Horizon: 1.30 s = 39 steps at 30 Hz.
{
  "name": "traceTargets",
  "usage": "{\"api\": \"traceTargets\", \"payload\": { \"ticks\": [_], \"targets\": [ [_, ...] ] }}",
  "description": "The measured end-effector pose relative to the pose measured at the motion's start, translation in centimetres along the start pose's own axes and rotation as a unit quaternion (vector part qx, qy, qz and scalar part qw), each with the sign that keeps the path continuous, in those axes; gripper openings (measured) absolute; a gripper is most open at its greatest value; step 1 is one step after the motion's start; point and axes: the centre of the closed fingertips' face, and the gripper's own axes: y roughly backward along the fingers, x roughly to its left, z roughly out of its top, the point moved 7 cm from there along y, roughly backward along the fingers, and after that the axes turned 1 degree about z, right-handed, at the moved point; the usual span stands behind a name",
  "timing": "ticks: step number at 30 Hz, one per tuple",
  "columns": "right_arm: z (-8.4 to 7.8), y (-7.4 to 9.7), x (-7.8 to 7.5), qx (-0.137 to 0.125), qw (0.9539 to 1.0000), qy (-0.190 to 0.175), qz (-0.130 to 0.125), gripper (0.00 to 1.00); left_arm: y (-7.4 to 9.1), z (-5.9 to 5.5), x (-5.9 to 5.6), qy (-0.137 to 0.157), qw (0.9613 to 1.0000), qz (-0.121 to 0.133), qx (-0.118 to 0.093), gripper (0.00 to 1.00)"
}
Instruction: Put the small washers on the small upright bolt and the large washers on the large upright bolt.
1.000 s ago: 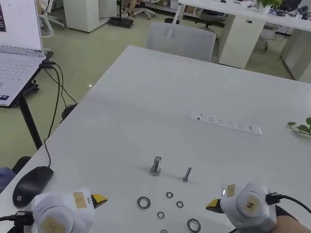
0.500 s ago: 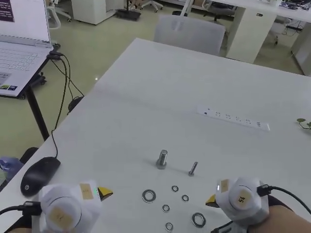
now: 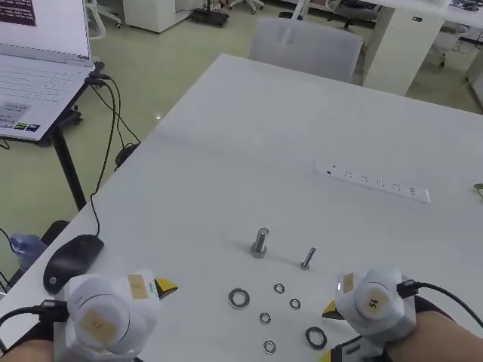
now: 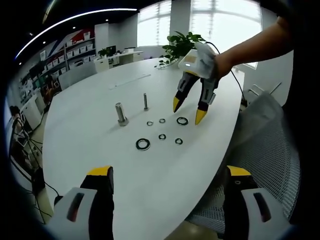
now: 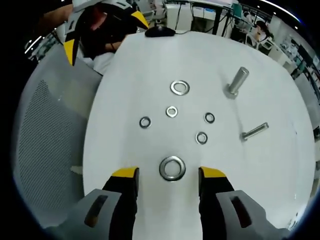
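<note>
The right gripper (image 4: 187,111) has been brought closer to a large washer (image 5: 172,168), which is now framed between its wide-open, empty jaws; pickup is judged imminent. The left gripper (image 4: 168,172) is held open, empty, well back.

Office: desks (image 3: 423,23), laptop (image 3: 38,68), chairs (image 3: 306,49).

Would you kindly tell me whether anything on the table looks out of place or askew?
Nothing stands out. The large bolt and the small bolt both stand upright on the table, and the two large washers and four small washers lie flat near them, none on a bolt yet.
</note>
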Motion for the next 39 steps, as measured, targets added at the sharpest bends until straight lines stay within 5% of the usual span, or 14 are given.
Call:
{"api": "traceTargets", "payload": {
  "ticks": [24,39],
  "targets": [
    [0.0,-1.2,-0.5,0.028,0.9994,0.017,0.008,0.39,0.0,-1.6,1.9,0.01,0.9997,0.023,-0.002,0.93],
    [0.3,-1.2,-0.5,0.049,0.9976,0.047,0.017,0.31,-0.2,-1.7,1.4,0.005,0.9999,0.011,0.003,0.89]
  ]
}}
